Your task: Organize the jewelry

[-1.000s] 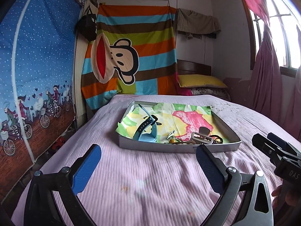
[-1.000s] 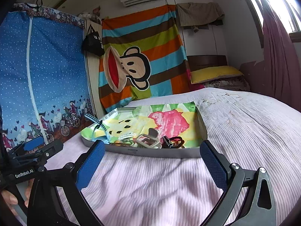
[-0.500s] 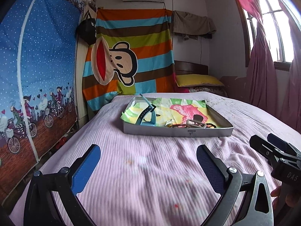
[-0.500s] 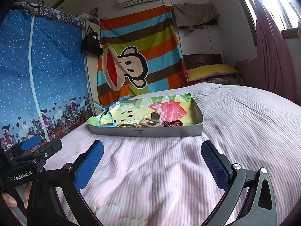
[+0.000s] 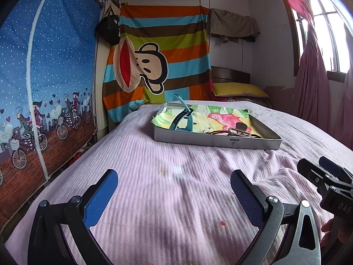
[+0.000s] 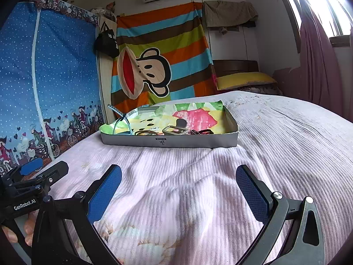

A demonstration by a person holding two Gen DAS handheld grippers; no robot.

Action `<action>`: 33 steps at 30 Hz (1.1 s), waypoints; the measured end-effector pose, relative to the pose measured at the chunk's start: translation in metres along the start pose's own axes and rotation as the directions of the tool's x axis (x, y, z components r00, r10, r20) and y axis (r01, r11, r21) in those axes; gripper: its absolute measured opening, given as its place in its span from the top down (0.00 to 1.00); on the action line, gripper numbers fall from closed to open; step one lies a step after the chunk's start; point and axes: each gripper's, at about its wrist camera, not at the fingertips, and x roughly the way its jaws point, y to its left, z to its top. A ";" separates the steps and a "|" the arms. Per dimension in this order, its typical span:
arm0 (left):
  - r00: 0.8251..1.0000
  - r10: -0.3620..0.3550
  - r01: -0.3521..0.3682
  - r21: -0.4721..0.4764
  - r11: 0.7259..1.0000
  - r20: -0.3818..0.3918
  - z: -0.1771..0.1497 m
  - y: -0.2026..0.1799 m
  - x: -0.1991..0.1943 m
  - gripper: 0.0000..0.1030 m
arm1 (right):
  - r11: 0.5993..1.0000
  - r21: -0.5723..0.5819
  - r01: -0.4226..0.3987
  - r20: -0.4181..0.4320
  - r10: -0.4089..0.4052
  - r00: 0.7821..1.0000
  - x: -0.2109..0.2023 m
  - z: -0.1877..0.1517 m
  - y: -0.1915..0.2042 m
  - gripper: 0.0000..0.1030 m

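Observation:
A shallow grey tray (image 5: 217,142) (image 6: 169,142) lined with bright cartoon paper sits on the bed, well ahead of both grippers. Inside lie a blue watch strap (image 5: 184,119) (image 6: 120,119) at the left end, a beige hair clip (image 5: 239,130) (image 6: 176,129), a brown band (image 6: 144,132) and a dark hair tie (image 6: 201,132). My left gripper (image 5: 174,195) is open with nothing between its blue pads, low over the bedspread. My right gripper (image 6: 178,191) is open and empty too. Each gripper shows at the edge of the other's view.
A pink ribbed bedspread (image 5: 176,176) covers the bed. A blue fabric wardrobe (image 5: 44,77) stands along the left side. A striped monkey cloth (image 5: 158,61) hangs on the far wall, with a yellow pillow (image 5: 238,89) at the headboard. A pink curtain (image 5: 313,77) hangs at the right.
Both grippers have pulled back from the tray and dropped lower over the bedspread, so the tray looks smaller and flatter. Both stay open and empty.

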 end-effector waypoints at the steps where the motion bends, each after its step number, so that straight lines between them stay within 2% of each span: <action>1: 1.000 0.001 -0.001 0.003 1.000 0.000 0.000 0.000 0.000 0.00 | 1.000 0.000 0.000 -0.001 0.000 1.000 0.001 0.000 0.000 0.01; 33: 1.000 0.008 -0.008 0.014 1.000 0.001 0.003 -0.001 0.000 0.00 | 1.000 0.006 -0.005 -0.007 0.005 1.000 0.003 0.001 0.001 0.01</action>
